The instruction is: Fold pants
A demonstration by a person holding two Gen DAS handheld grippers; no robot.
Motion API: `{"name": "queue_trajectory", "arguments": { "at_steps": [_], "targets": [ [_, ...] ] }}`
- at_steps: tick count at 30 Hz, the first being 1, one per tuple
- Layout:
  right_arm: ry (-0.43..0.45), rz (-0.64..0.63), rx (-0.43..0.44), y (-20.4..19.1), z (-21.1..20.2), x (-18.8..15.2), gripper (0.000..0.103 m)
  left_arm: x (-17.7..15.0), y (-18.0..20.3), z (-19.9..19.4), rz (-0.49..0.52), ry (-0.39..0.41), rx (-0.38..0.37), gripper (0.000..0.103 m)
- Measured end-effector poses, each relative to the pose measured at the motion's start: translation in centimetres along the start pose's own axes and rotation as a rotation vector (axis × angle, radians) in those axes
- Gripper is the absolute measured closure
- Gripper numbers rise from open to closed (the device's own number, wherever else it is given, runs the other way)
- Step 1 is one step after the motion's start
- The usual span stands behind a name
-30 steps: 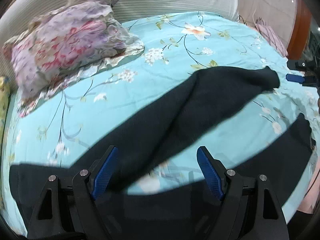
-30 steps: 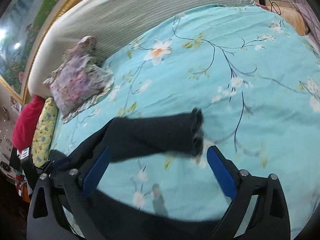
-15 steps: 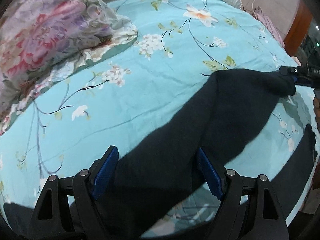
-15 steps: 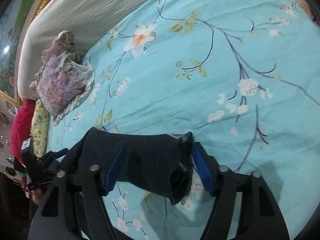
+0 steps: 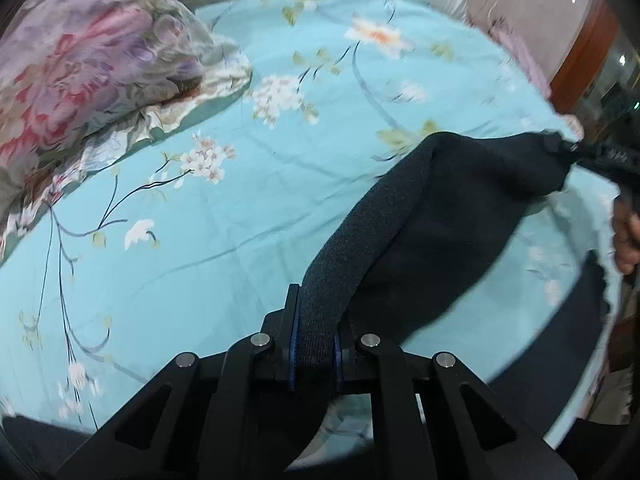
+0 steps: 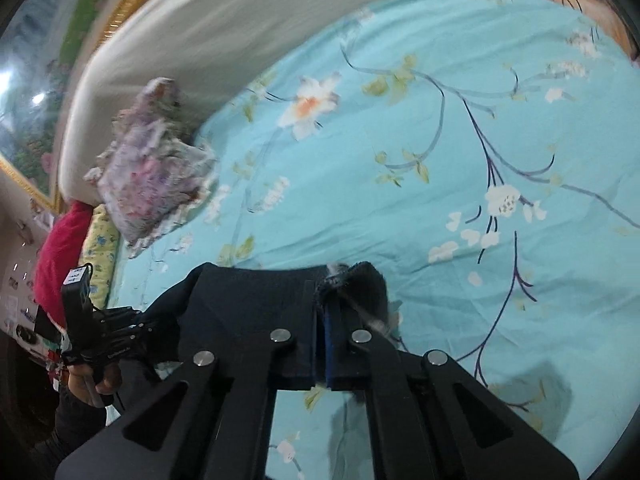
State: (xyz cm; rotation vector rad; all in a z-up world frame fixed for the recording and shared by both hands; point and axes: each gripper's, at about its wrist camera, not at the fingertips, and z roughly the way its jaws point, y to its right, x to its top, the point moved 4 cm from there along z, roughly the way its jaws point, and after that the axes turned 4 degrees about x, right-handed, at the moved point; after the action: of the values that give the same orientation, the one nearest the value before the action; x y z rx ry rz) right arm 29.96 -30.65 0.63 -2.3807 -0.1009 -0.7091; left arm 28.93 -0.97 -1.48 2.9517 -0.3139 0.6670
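Left gripper: my jaws clamped on a fold of the dark pants. Right gripper: jaws clamped on a leg hem. The pants leg hangs stretched between the two, lifted over the bed. More dark cloth lies at the bed's near edge. Floral pillow sits well apart by the headboard.

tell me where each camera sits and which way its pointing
Left wrist: sits on the left claw, facing along its fingers across the bed toward the right claw; a hand shows at right.
Right wrist: sits on the right claw, facing toward the headboard; the left claw and its hand show at lower left.
Both share the dark pants, which each claw is shut on, the floral pillow and the bed.
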Motion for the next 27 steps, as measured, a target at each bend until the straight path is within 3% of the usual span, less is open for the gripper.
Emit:
{"name": "queue_trajectory", "arguments": {
  "at_steps": [13,27],
  "targets": [
    [0.094,-0.116,-0.039,-0.5,-5.9,-4.6,0.1,-7.2,5.8,-7.8,0.028,0.108,-0.082,0.091],
    [0.22,-0.145,-0.013,-0.4,-11.9,-12.3,0.1,-13.5,9.7,-9.5,0.079,0.146,-0.098,0.091]
  ]
}}
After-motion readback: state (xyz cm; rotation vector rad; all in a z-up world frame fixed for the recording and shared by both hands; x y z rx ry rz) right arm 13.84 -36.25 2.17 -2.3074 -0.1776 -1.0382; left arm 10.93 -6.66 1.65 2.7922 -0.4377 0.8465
